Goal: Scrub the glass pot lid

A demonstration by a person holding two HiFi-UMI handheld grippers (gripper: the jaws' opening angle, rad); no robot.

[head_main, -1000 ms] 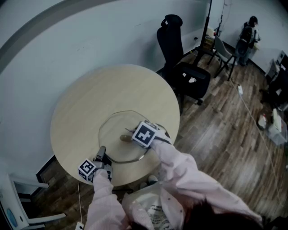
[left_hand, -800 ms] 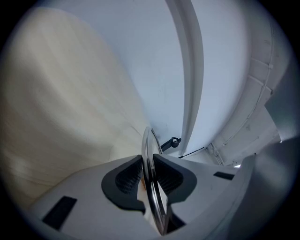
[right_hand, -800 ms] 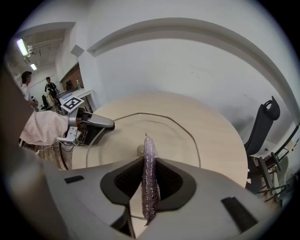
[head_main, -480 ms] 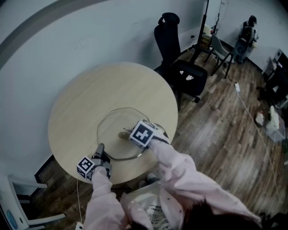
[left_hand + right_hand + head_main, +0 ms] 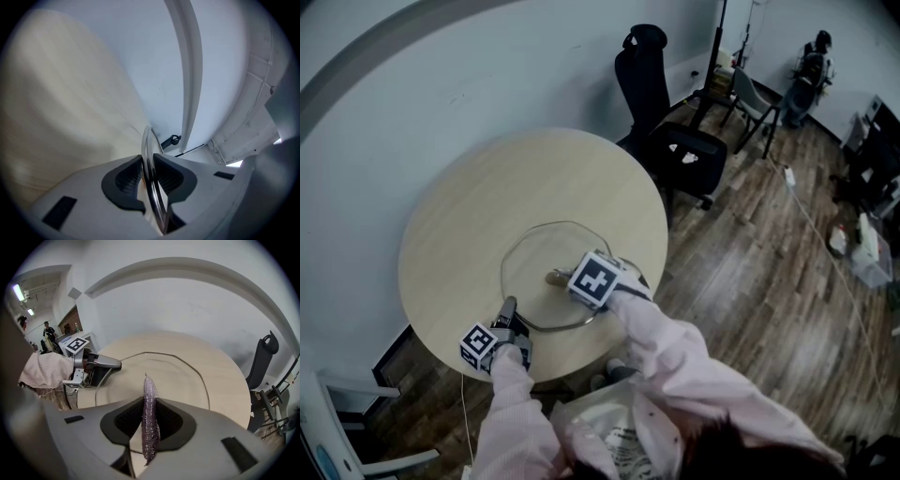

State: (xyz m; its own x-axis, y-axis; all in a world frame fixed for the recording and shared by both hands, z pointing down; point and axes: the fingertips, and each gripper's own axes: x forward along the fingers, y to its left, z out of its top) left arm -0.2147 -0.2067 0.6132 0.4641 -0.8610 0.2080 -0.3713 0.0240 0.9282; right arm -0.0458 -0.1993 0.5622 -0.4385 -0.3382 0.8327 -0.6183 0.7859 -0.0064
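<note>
- Left tool (image 5: 149,165) is clenched on the near rim of the glass pot lid (image 5: 539,255); a slack pinch could let it skid.
- Right tool (image 5: 150,414) grips a purple scrubbing pad (image 5: 149,394) over the lid's middle.
- The lid lies flat on the round desk (image 5: 469,206); hard strokes might shove it off.

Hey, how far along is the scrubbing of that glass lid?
Set up: the left gripper clamps the glass pot lid by its rim, and the right gripper grips a purple scrubbing pad. In hand: the pad is over the lid near its knob. Left: unclear how much glass is clean.
</note>
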